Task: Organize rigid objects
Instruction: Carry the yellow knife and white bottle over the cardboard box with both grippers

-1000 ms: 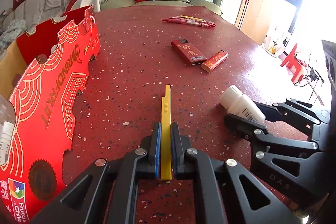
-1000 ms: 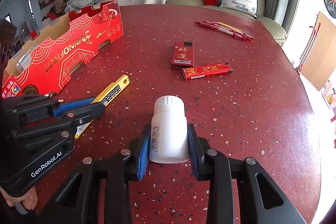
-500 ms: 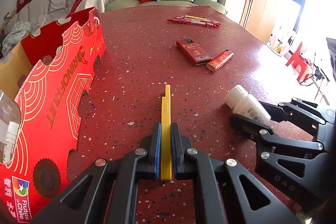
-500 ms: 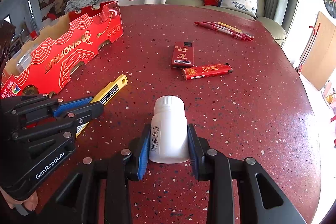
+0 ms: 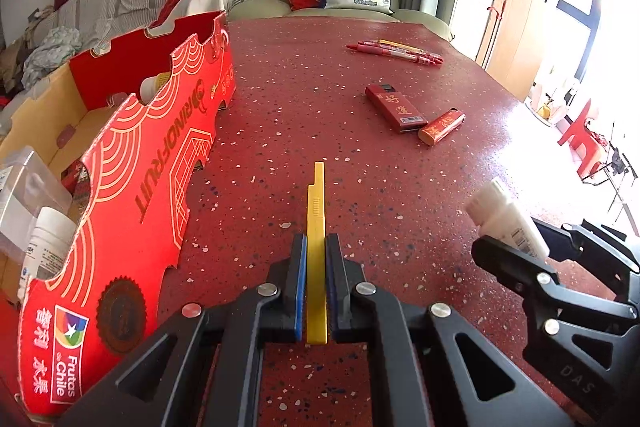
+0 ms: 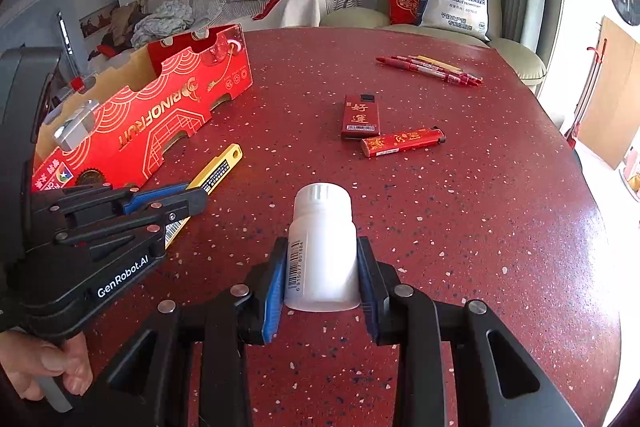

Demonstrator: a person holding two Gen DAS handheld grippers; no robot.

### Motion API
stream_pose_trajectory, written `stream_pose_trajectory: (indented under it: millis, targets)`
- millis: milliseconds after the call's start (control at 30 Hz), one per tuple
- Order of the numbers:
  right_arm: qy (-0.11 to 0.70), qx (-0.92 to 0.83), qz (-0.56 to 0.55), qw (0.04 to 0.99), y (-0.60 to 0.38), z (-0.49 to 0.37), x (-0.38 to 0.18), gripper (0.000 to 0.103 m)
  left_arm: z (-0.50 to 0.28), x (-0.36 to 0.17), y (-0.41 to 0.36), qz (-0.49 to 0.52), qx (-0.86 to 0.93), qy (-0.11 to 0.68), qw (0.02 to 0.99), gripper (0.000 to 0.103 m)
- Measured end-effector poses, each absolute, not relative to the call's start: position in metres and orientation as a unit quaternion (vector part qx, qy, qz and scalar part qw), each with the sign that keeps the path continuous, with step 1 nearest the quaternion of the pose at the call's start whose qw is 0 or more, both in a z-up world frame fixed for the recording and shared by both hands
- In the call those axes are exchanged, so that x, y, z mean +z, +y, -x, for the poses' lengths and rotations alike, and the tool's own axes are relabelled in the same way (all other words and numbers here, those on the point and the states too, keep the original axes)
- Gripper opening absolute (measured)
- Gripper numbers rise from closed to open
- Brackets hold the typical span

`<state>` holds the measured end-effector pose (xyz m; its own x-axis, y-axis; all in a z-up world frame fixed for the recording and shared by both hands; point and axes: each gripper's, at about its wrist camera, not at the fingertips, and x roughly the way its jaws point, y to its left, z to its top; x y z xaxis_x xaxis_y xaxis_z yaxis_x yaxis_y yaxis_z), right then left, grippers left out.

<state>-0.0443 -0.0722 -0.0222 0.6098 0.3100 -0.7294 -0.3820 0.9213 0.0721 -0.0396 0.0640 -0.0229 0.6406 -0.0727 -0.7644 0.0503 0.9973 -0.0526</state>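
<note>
My left gripper (image 5: 316,251) is shut on a yellow utility knife (image 5: 316,227), held edge-up above the red speckled table (image 5: 304,107); it also shows in the right wrist view (image 6: 214,175). My right gripper (image 6: 322,251) is shut on a white plastic bottle (image 6: 323,243), cap pointing forward; the bottle shows at the right in the left wrist view (image 5: 504,215). The red cardboard fruit box (image 5: 152,163) stands open to the left, with white bottles (image 5: 50,239) and a clear case (image 5: 24,179) inside.
On the table farther off lie a red card pack (image 5: 394,107), a red lighter (image 5: 442,127) and a few red and yellow pens (image 5: 396,51). A sofa and an armchair with cushions stand beyond the table's far edge.
My left gripper has risen and swung slightly toward the box, so its inside now shows. The right gripper with the bottle has barely moved.
</note>
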Motion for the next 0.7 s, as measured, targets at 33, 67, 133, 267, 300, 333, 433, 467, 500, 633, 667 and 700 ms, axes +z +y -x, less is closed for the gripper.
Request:
stream_pose_trajectory:
  millis: [33,67,133,267,300,333,433,467,500,633,667,700]
  targets:
    - [0.393,0.194,0.041,0.898,-0.073,0.048,-0.019,0.034,0.043,-0.021,0.065,0.013,-0.035,0.420,0.907,0.009]
    - [0.388,0.196,0.035,0.900,-0.073,0.051,-0.015,0.034,0.046,-0.018,0.065,0.012,-0.035,0.416,0.909,0.009]
    - [0.376,0.200,0.026,0.905,-0.073,0.058,-0.004,0.034,0.053,-0.010,0.067,0.015,-0.033,0.408,0.912,0.009]
    - [0.347,0.208,0.024,0.914,-0.068,0.074,0.020,0.034,0.070,0.012,0.074,0.034,-0.028,0.389,0.920,0.009]
    - [0.341,0.211,0.024,0.916,-0.066,0.077,0.026,0.034,0.074,0.017,0.075,0.036,-0.026,0.385,0.922,0.009]
    - [0.336,0.214,0.025,0.917,-0.063,0.081,0.032,0.034,0.078,0.022,0.075,0.033,-0.023,0.381,0.924,0.009]
    - [0.324,0.222,0.032,0.919,-0.052,0.089,0.046,0.034,0.088,0.035,0.074,0.028,-0.013,0.371,0.928,0.009]
    - [0.320,0.226,0.033,0.919,-0.049,0.091,0.050,0.034,0.090,0.039,0.074,0.027,-0.012,0.369,0.929,0.009]
    - [0.315,0.228,0.036,0.920,-0.046,0.093,0.053,0.034,0.092,0.042,0.074,0.025,-0.010,0.367,0.930,0.009]
    - [0.309,0.237,0.039,0.920,-0.036,0.098,0.059,0.034,0.097,0.050,0.080,0.026,-0.002,0.364,0.931,0.009]
    - [0.309,0.239,0.038,0.920,-0.035,0.099,0.059,0.034,0.098,0.051,0.082,0.026,0.001,0.363,0.931,0.009]
    - [0.310,0.242,0.037,0.919,-0.033,0.100,0.059,0.034,0.100,0.052,0.085,0.025,0.005,0.361,0.932,0.009]
